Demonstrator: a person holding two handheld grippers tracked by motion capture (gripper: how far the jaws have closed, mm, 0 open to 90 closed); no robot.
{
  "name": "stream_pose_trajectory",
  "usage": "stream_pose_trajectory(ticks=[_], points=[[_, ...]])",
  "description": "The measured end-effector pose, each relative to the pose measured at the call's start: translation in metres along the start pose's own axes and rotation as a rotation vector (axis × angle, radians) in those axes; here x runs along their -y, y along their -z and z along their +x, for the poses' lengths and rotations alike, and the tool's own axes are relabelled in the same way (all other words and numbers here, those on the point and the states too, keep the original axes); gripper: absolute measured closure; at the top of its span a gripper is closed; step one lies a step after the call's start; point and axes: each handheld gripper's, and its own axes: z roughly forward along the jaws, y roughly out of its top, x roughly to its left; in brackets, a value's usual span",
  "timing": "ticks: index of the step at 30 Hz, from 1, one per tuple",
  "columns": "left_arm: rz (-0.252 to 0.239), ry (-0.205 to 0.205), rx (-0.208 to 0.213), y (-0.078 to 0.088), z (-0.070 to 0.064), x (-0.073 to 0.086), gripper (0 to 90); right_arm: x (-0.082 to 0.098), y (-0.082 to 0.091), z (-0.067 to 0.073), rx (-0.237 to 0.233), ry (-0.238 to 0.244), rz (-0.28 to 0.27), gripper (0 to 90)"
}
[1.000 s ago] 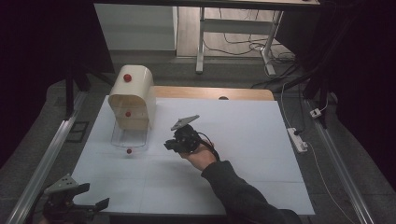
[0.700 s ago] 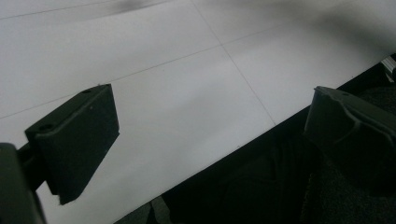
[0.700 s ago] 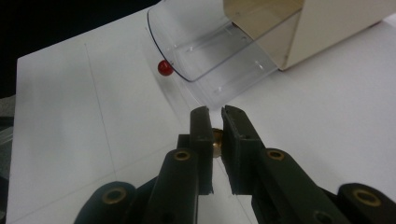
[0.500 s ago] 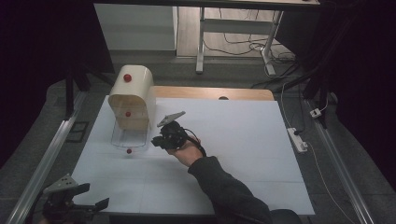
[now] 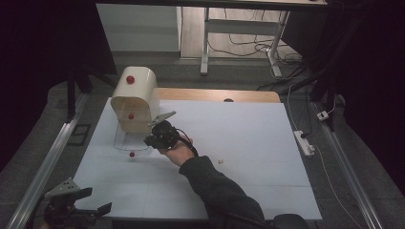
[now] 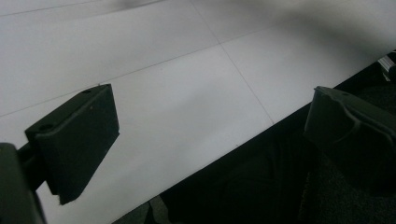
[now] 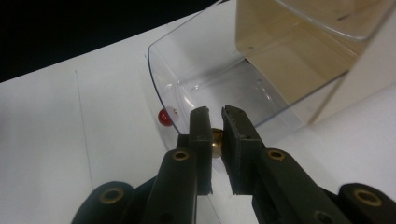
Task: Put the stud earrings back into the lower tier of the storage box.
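Setting: dim room, white table [image 5: 248,143] w/ wooden strip along far edge; desk legs and cables on floor beyond; power strip [image 5: 304,142] at table's right edge.

Item 1 — right gripper [image 7: 215,122]. Jaws nearly together, pinching a small brass-coloured ball [image 7: 216,138] between the pads; ball sits low in the gap, partly hidden by the jaws. In the high view the right gripper [image 5: 152,139] sits left of table centre, the hand [image 5: 177,151] behind it and a dark sleeve running down to the near edge.

Item 2 — clear drawer [image 7: 205,79]. Transparent tray w/ curved front lip, pulled out of the cabinet. Gripper tips are right at the lip, ball just at/over its edge; whether jaws touch the plastic — can't tell. Drawer looks bare inside.

Item 3 — red knob [image 7: 164,117]. Small red ball on the drawer's front, just left of the jaws in the right gripper view, close but apart. In the high view it shows as a red dot [image 5: 132,154] near side of the drawer.

Item 4 — cream cabinet [image 5: 135,98]. Rounded top, two more red knobs on it, stands at far-left of table, directly behind the drawer.

Item 5 — small pale bit [image 5: 220,161] on table, right of the forearm, well apart from the gripper.

Item 6 — left gripper [image 5: 79,210]. At near-left corner, well apart from the rest. Jaws wide apart, nothing between them; left gripper view looks across the table's edge.
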Motion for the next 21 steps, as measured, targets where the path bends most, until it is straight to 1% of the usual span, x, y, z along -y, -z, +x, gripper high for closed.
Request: stream_pose_trajectory(ticks=[1, 2, 3, 4, 6, 7, 10, 11, 13, 16, 17, 18, 19, 20, 21], points=[[-0.001, 0.001, 0.001, 0.000, 0.000, 0.000, 2.7, -0.001, -0.004, 0.001, 0.006, 0.002, 0.006, 81.6], [-0.001, 0.000, 0.001, 0.000, 0.000, 0.000, 2.7, -0.001, -0.004, 0.001, 0.006, 0.002, 0.006, 81.6], [-0.002, -0.002, 0.001, 0.000, 0.000, 0.000, 2.8, -0.003, -0.005, 0.001, 0.015, 0.015, 0.025, 81.6], [-0.001, -0.002, 0.002, 0.000, 0.000, 0.000, 2.8, -0.002, -0.009, 0.001, 0.011, 0.012, 0.010, 81.5], [-0.003, 0.000, 0.003, 0.000, 0.000, 0.000, 2.7, -0.002, -0.013, 0.001, 0.011, 0.018, 0.019, 81.1], [-0.003, 0.000, 0.004, 0.000, 0.000, 0.000, 2.7, -0.001, -0.015, 0.003, 0.015, 0.020, 0.024, 76.7], [-0.004, 0.001, 0.005, 0.000, 0.001, 0.000, 2.7, 0.000, -0.016, 0.003, 0.016, 0.027, 0.027, 75.4], [-0.004, 0.001, 0.005, 0.001, 0.001, 0.000, 2.7, 0.000, -0.013, 0.004, 0.023, 0.038, 0.032, 73.4], [-0.003, 0.002, 0.005, 0.000, 0.001, 0.000, 2.7, 0.000, -0.011, 0.004, 0.023, 0.031, 0.026, 71.8], [-0.002, 0.005, 0.006, 0.000, 0.000, 0.000, 2.7, 0.000, -0.005, 0.004, 0.017, 0.027, 0.040, 63.8], [-0.001, 0.005, 0.007, 0.000, 0.000, 0.000, 2.7, 0.002, 0.001, 0.003, 0.012, 0.039, 0.049, 58.2], [-0.001, 0.006, 0.006, 0.000, 0.000, 0.000, 2.7, 0.002, 0.001, 0.003, 0.012, 0.039, 0.049, 58.2], [-0.001, 0.005, 0.005, 0.000, 0.000, 0.000, 2.7, 0.003, 0.004, 0.003, 0.011, 0.033, 0.054, 55.4], [0.000, 0.005, 0.005, 0.000, 0.000, 0.000, 2.7, 0.006, 0.009, 0.002, 0.011, 0.031, 0.071, 49.9], [0.001, 0.004, 0.004, 0.000, 0.001, 0.000, 2.7, 0.006, 0.009, 0.002, 0.011, 0.031, 0.071, 49.9]])
